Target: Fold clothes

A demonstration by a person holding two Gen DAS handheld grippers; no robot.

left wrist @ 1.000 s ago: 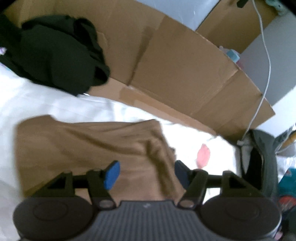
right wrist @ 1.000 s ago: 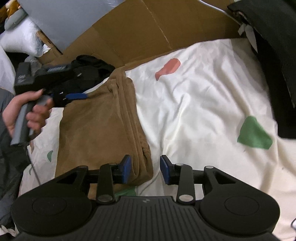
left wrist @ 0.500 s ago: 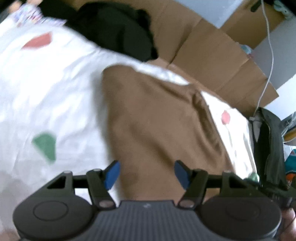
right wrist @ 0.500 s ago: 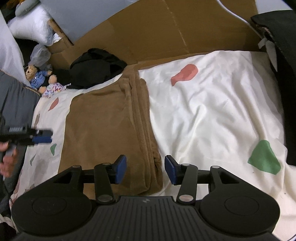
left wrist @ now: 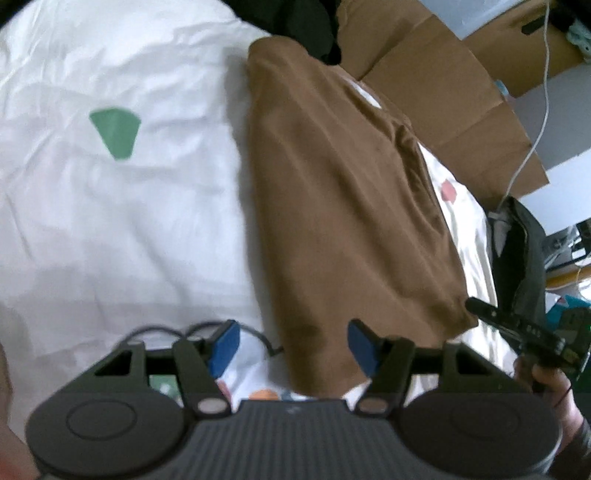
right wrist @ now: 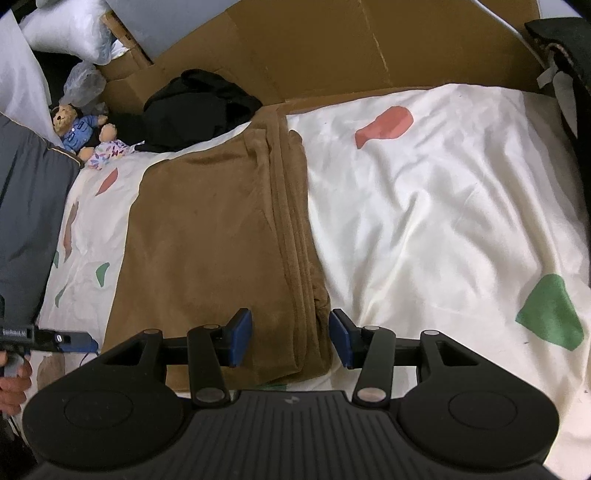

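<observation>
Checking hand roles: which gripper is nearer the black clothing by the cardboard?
Left, as far as I can tell. The left gripper is at the brown garment's near-left corner, the side where the black clothing lies; the right gripper straddles its right folded edge.

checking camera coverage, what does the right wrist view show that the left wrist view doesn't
Only the right wrist view: a small brown teddy bear in a blue shirt and a white pillow.

Only the left wrist view: a thin white cable hanging over the cardboard, and a dark thin cord on the sheet.

Both: the folded brown fleece garment, the white patterned bedsheet, brown cardboard panels, and a crumpled black garment.
</observation>
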